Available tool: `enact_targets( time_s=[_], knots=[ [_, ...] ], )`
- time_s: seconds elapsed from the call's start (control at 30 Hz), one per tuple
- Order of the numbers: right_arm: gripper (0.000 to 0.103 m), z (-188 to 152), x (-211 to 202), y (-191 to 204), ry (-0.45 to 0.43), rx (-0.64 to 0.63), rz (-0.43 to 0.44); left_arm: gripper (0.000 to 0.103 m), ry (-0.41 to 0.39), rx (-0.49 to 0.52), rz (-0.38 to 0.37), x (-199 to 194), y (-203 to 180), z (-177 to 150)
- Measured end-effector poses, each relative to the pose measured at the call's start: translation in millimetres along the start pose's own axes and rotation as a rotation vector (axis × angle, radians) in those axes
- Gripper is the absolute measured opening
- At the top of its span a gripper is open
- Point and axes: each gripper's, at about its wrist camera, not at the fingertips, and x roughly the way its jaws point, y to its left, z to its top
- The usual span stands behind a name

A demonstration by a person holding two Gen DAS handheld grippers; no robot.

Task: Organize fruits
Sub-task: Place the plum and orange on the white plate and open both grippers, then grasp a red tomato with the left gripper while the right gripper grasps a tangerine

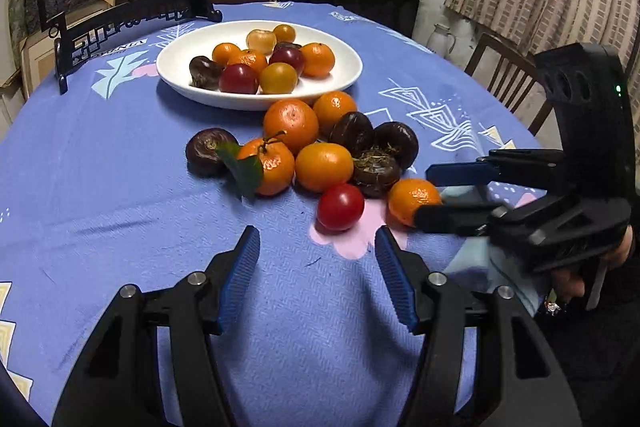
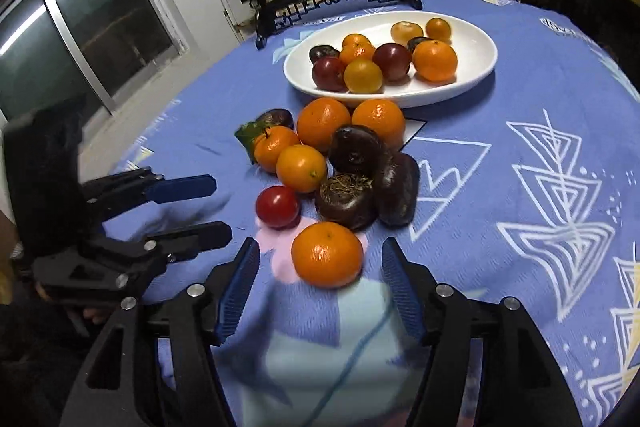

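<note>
- Left wrist view: the left gripper [image 1: 318, 269] has its jaws apart with nothing between them, only bare cloth [image 1: 120, 195]. It points at the red tomato [image 1: 340, 207], which lies just ahead of the fingertips, so I judge this one is its next target.
- In the same view the right gripper [image 1: 434, 193] comes in from the right side, jaws also apart. Its lower finger is at the near mandarin [image 1: 412, 201]; whether it touches I cannot tell.
- The loose pile sits on the cloth just in front of the plate [image 1: 176, 69]: several mandarins, dark brown water chestnuts [image 1: 354, 133] and the tomato, all pressed close together. One mandarin carries a green leaf [image 1: 244, 169].
- The white oval plate already holds a mix of small fruits, so probably the pile is to go there.
- Right wrist view: the right gripper [image 2: 320, 281] is open and empty; the mandarin [image 2: 327, 254] lies just ahead, between the lines of the two fingers but not gripped. Its skin is glossy and bright orange.
- Here the left gripper [image 2: 218, 207] is seen at the left, open, near the tomato [image 2: 277, 207], apart from it.
</note>
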Motion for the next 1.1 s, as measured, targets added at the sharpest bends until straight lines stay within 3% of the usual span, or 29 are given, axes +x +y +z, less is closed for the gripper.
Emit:
enact_targets(
  time_s=[0.03,0.23,0.37,0.43,0.47,0.6,0.73,0.93,1.1],
  knots=[
    [0.039,0.1,4.5,-0.1,0.017,0.005,0.0,0.058,0.006,-0.003,0.003,3.2,-0.8,3.0],
    [0.039,-3.2,-26.2,-16.6,-0.068,0.072,0.054,0.058,0.015,0.017,-0.006,16.0,-19.4,13.3],
    [0.039,-8.3,-43.9,-33.0,-0.101,0.11,0.045,0.058,0.04,0.023,-0.014,30.4,-26.5,19.9],
    [0.039,-12.6,-47.8,-41.3,-0.102,0.128,0.039,0.035,0.043,0.001,-0.016,35.1,-22.9,21.5],
    [0.039,-15.0,-48.8,-45.1,-0.101,0.135,0.037,0.03,0.041,-0.014,-0.037,34.7,-20.3,22.1],
    [0.039,-18.9,-44.6,-52.5,-0.089,0.152,0.039,0.03,0.004,-0.015,-0.034,24.5,-20.0,19.3],
    [0.039,-15.0,-44.1,-52.3,-0.09,0.148,0.054,0.03,0.039,-0.045,-0.02,33.3,-13.4,18.9],
    [0.039,-12.4,-44.5,-47.1,-0.089,0.142,0.074,0.03,0.028,-0.04,-0.02,31.6,-15.6,21.3],
    [0.039,-8.2,-55.7,-51.8,-0.107,0.153,0.085,0.03,-0.016,-0.054,-0.043,16.3,-14.2,24.9]
  ],
)
